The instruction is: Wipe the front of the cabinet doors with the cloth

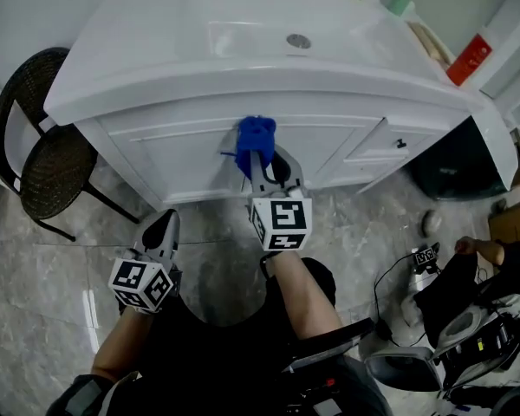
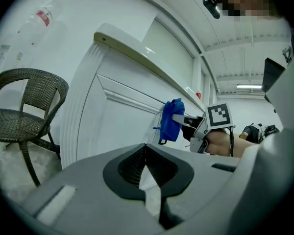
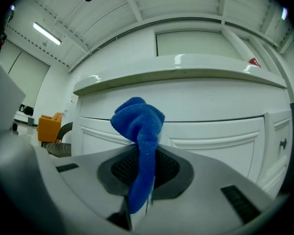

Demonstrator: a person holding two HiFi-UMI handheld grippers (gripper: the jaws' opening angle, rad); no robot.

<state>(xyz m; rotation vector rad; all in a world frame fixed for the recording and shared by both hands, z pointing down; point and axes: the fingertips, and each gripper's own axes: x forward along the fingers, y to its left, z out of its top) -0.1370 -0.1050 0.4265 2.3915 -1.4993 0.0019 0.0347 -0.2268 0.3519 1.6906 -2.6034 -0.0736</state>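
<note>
The crumpled blue terry cloth (image 3: 138, 127) is lying lengthwise along the right gripper (image 1: 258, 158), its bunched head pointing away from the person and meeting the upper part of the white panelled cabinet door (image 1: 184, 152), just under the white vanity countertop (image 1: 243, 81). The right gripper's jaws are clamping the cloth's thin trailing tail. The left gripper (image 1: 162, 229) is hovering nearer and to the left, jaws closed on nothing.
</note>
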